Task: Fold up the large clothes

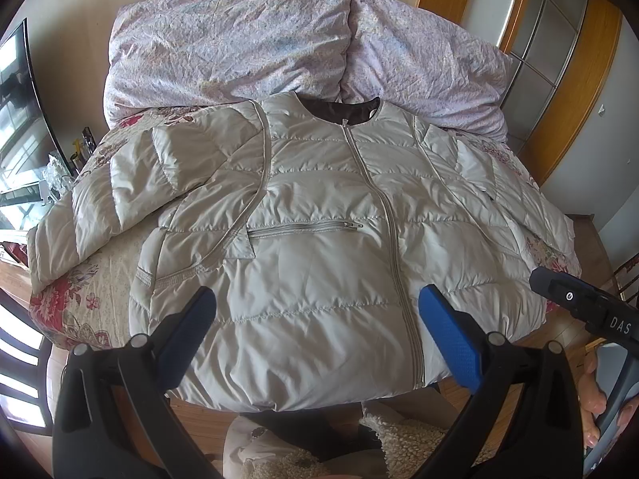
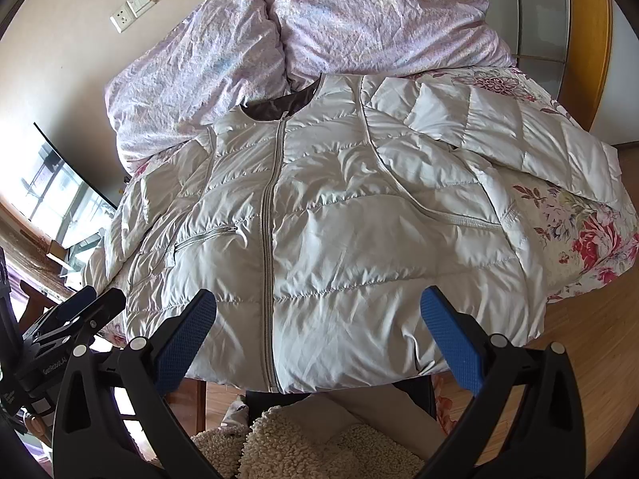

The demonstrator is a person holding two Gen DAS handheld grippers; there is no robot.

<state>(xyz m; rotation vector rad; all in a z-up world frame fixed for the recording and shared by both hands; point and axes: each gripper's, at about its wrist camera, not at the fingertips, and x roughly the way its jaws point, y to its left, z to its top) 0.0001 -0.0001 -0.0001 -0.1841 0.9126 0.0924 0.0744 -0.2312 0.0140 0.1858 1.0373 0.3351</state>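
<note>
A pale beige quilted jacket [image 1: 319,219] [image 2: 339,239] lies face up and zipped on a flowered bed cover [image 1: 68,299] [image 2: 591,235], collar toward the pillows, hem hanging over the near edge. Its left sleeve [image 1: 104,203] is bent and folded back at the cuff; its right sleeve [image 2: 519,135] stretches out to the side. My left gripper [image 1: 317,311] hovers open above the hem, nothing between its blue pads. My right gripper [image 2: 318,311] is open too, over the hem right of the zipper. Each gripper shows at the edge of the other's view: the right gripper [image 1: 583,303], the left gripper [image 2: 72,319].
Crumpled lilac pillows or a duvet [image 1: 279,40] [image 2: 319,40] fill the head of the bed. A dark screen [image 1: 20,119] and cluttered table stand left. A wooden-framed door [image 1: 559,60] is on the right. Fleecy slippers [image 2: 299,443] and wooden floor [image 2: 591,359] lie below the hem.
</note>
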